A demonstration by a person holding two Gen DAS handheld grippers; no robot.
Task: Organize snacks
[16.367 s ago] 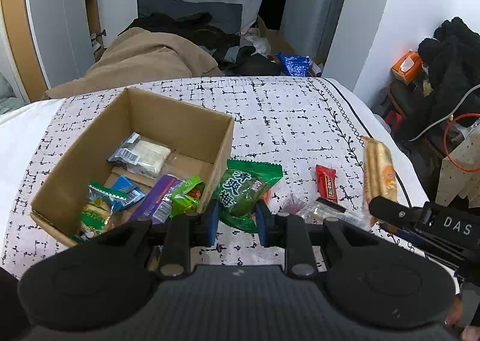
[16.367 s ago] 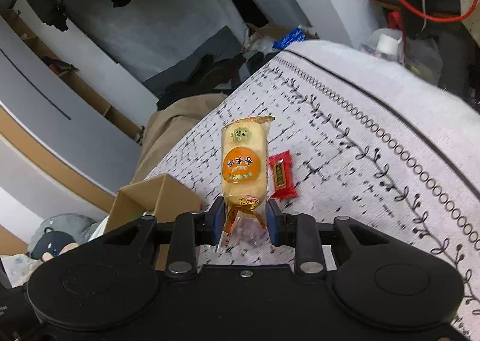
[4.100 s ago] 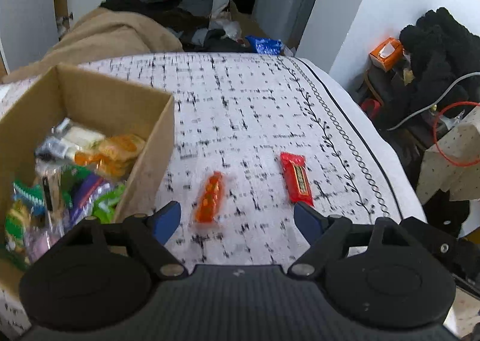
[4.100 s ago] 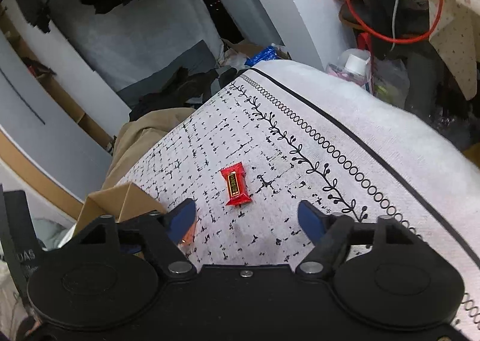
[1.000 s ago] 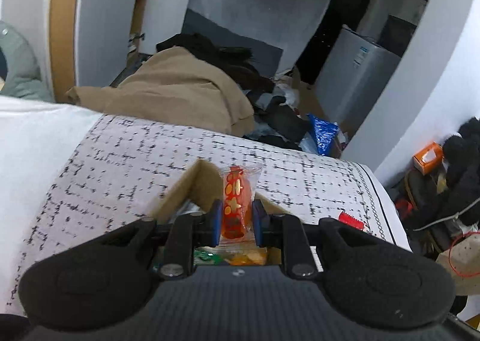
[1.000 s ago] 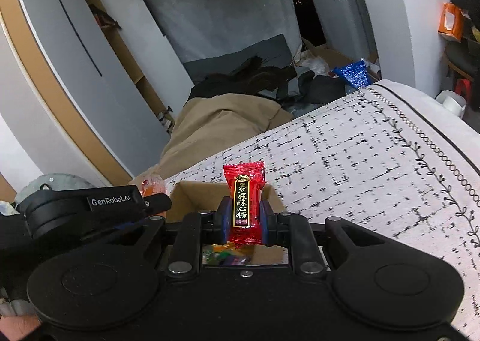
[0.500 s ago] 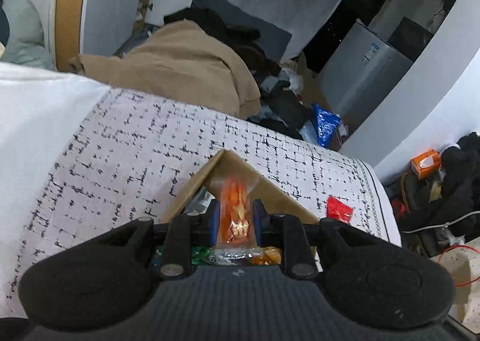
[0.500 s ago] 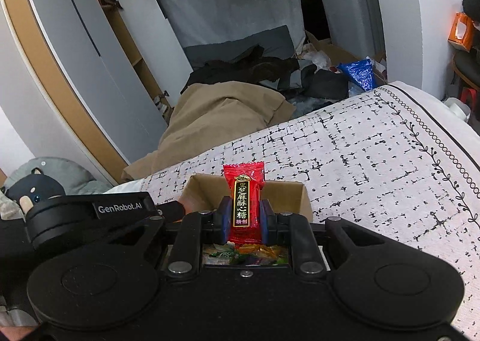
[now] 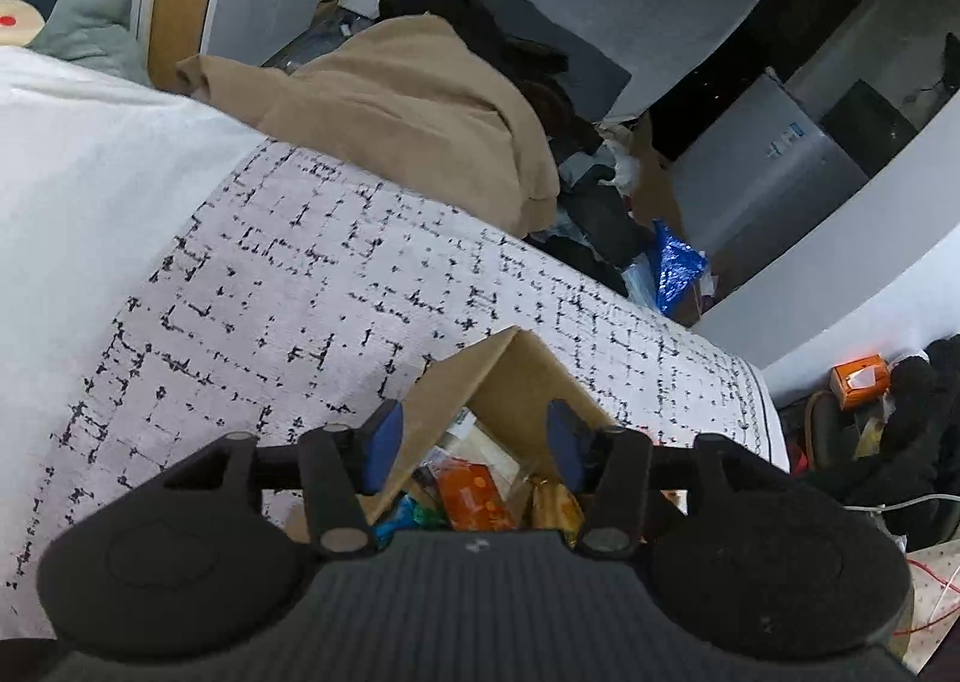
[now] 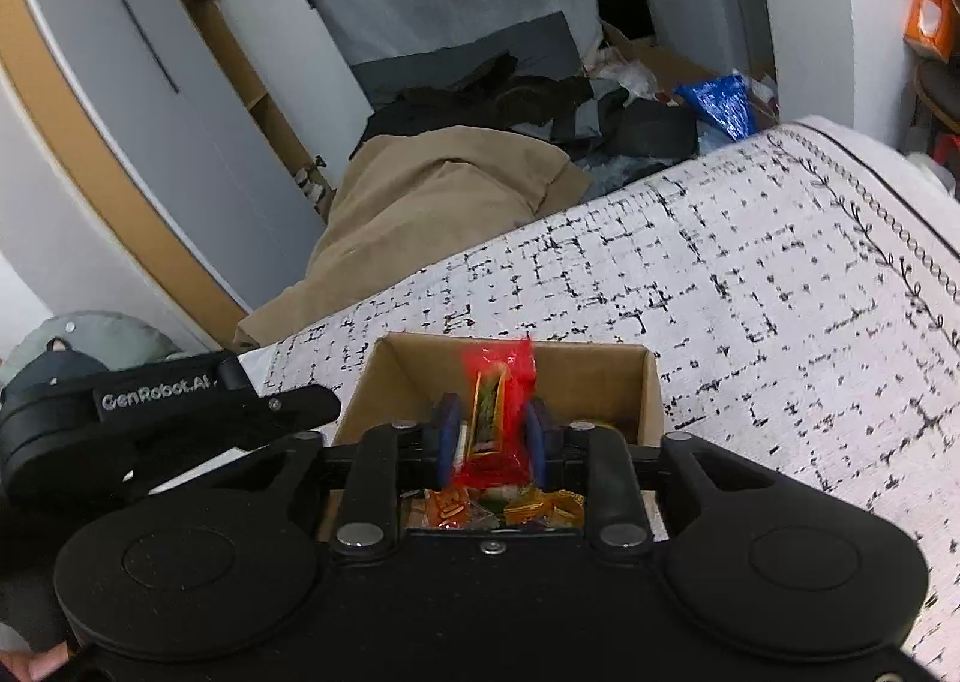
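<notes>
Bedroom clutter rings a bed whose speckled cover (image 10: 750, 274) carries an open box (image 10: 651, 382).

Left gripper (image 9: 474, 436) hangs over the box's near corner, pitched down, its blue pads (image 9: 384, 436) spread wide with nothing between them. Below the gap lie packets in the box (image 9: 480, 376): an orange pack (image 9: 474, 496) at 6 o'clock from the jaws and a yellow one (image 9: 555, 502) at 5 o'clock. Most of the box's contents are hidden by the gripper body.

Right gripper (image 10: 491, 438) is level over the box's near side, pointing at its far wall. A red candy (image 10: 495, 412) stands between its jaws, blurred; the jaws look slightly parted with a sliver of space at the left pad, so whether they pinch it cannot be told. Orange and yellow snacks (image 10: 498, 505) show under it at 6 o'clock, cut off by the gripper body.

From 9 o'clock in the right view the left gripper's housing (image 10: 150, 418) reaches in beside the box. A tan blanket (image 10: 444, 190) lies at 12 o'clock beyond the bed, a blue bag (image 10: 720, 103) at 1 o'clock.
</notes>
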